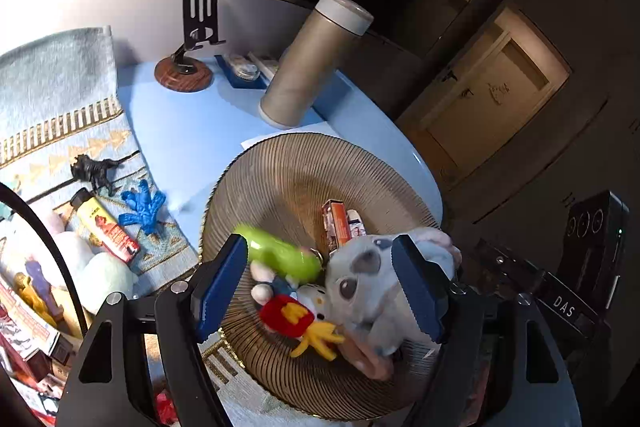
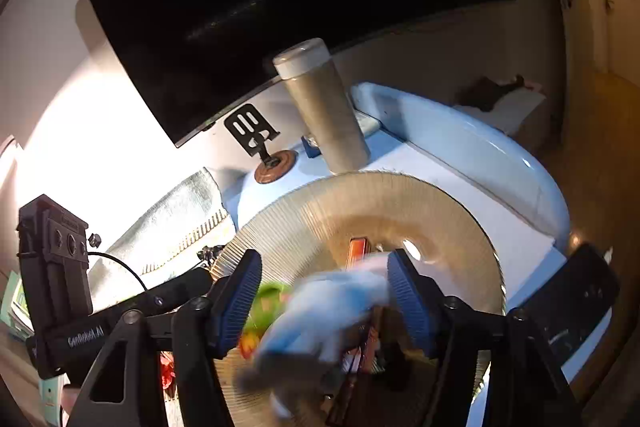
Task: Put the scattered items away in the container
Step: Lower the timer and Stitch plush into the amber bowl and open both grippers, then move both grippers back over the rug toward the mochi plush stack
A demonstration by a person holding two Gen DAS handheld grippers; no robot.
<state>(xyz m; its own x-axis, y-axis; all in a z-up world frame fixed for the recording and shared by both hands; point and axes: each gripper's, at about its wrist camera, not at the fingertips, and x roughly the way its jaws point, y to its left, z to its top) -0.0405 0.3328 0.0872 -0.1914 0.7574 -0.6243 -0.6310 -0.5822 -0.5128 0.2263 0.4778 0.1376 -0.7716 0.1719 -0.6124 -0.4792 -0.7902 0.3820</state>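
Ribbed bowl (image 1: 288, 163) holds toys; both hand-held grippers (image 1: 322, 291) (image 2: 326, 301) gape empty above its near rim.

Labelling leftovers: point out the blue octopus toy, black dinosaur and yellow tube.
blue octopus toy (image 1: 143, 206), left wrist view, centre of body.
black dinosaur (image 1: 95, 169), left wrist view, torso.
yellow tube (image 1: 107, 227), left wrist view, mid-label.

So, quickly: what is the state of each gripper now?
Left gripper: open above the ribbed bowl, holding nothing.
Right gripper: open; the blurred blue plush lies between its fingers, ungripped.
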